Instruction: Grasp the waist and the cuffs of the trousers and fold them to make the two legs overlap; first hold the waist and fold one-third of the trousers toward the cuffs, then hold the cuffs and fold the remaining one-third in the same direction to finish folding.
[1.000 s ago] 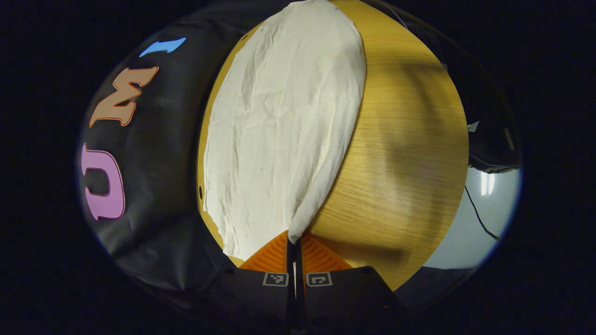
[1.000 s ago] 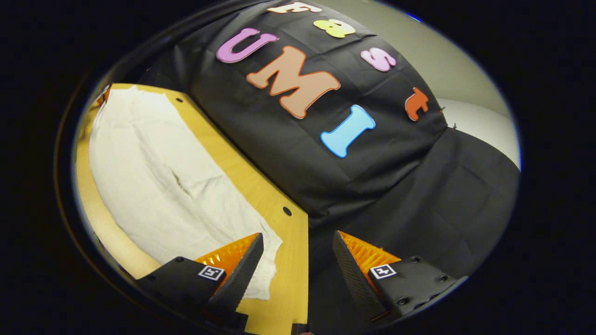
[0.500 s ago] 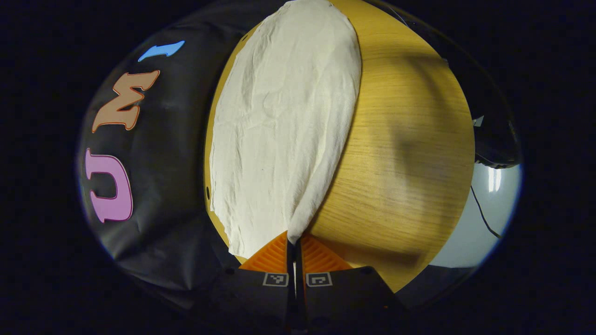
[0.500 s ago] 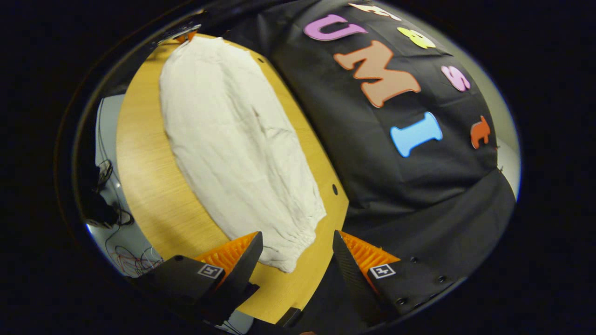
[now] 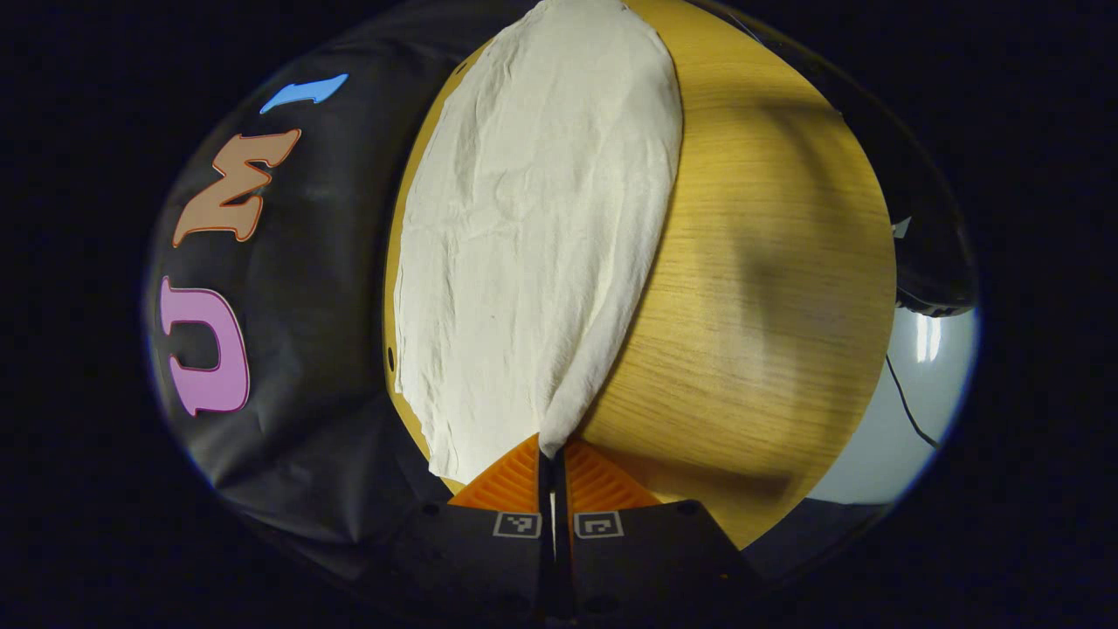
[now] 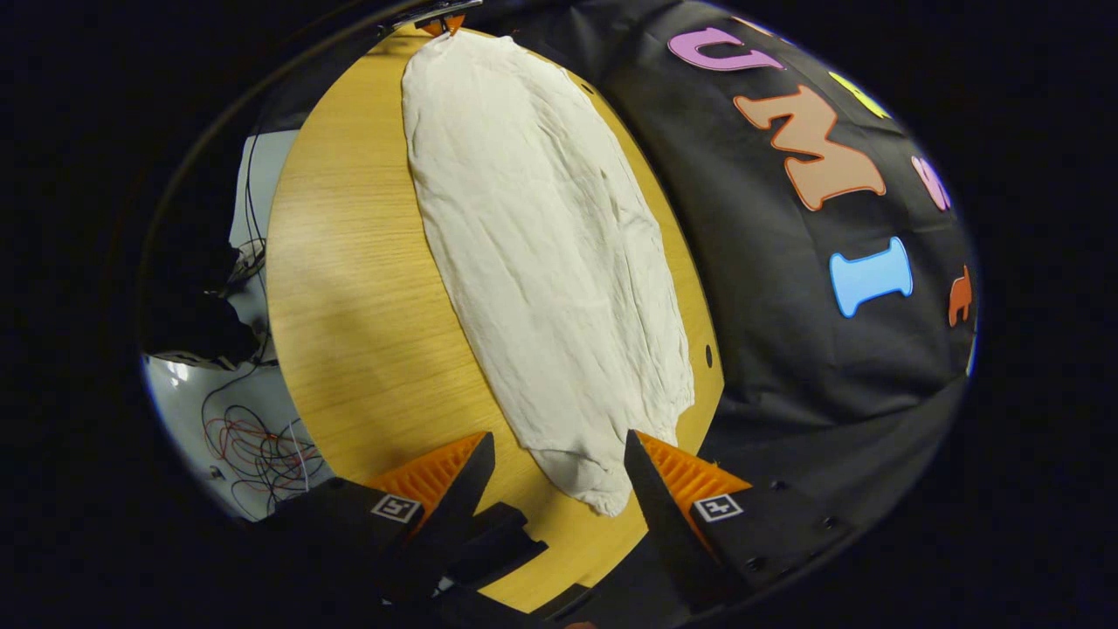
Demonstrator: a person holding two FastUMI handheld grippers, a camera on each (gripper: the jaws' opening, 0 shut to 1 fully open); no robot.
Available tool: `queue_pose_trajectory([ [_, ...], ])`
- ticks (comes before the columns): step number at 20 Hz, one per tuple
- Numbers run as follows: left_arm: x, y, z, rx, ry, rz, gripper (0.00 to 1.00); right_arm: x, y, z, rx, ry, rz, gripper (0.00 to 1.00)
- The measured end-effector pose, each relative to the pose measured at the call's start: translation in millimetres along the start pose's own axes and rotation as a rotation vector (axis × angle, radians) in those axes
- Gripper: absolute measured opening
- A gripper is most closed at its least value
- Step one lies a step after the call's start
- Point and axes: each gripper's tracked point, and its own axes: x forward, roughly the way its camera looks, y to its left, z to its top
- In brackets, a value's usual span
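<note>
the left tongs (image 5: 553, 454) are pressed together, pinching one end corner of the trousers (image 5: 533, 236), which stretch away from them flat along the tabletop (image 5: 769, 262). the right tongs (image 6: 555, 476) stand spread, with the gathered far end of the cloth lying between their tips and not yet gripped. to do this well, i'd judge the right tongs should drop low and close on all layers before either end lifts, keeping the cloth taut so the legs land edge on edge.

right claw (image 6: 555, 467) open | straddles trousers (image 6: 541, 245) end | wooden table (image 6: 358, 297)
</note>
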Motion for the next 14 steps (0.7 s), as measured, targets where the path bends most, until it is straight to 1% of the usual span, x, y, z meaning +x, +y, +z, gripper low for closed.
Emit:
queue_pose_trajectory([
  [2,1.1,0.5,-1.4,0.002,0.001,0.002,0.0,11.7,-2.2,1.3,-0.039,-0.006,0.0,0.93],
  [3,0.7,0.2,-0.3,0.004,0.002,0.004,0.0,15.8,-4.5,2.6,-0.05,-0.009,0.002,0.92],
  [4,0.5,0.6,-0.2,0.005,0.004,0.006,0.0,20.0,-6.2,1.5,-0.055,-0.009,0.006,0.87],
  [7,1.4,0.0,-1.9,0.005,0.011,0.009,0.0,31.5,-7.2,0.2,-0.054,0.008,0.011,0.79],
  [8,0.1,0.1,-0.8,0.003,0.015,0.007,0.0,33.8,-6.6,0.4,-0.048,0.018,0.017,0.7],
  [9,-0.1,0.1,-0.7,0.0,0.018,0.004,0.0,33.6,-5.3,-1.7,-0.043,0.027,0.026,0.67],
  [10,0.9,0.2,-1.4,-0.004,0.019,0.0,0.0,34.5,-2.2,-1.7,-0.038,0.033,0.041,0.56],
  [12,1.5,0.0,-2.0,-0.013,0.028,-0.004,0.0,36.5,8.2,-3.7,-0.041,0.044,0.064,0.31],
  [13,0.8,-0.4,-2.1,-0.013,0.032,-0.005,0.0,39.9,6.5,-4.5,-0.064,0.043,0.054,0.23],
  [14,1.0,-0.2,-2.8,-0.011,0.036,-0.008,0.0,33.8,3.4,-0.5,-0.089,0.037,0.041,0.14],
])
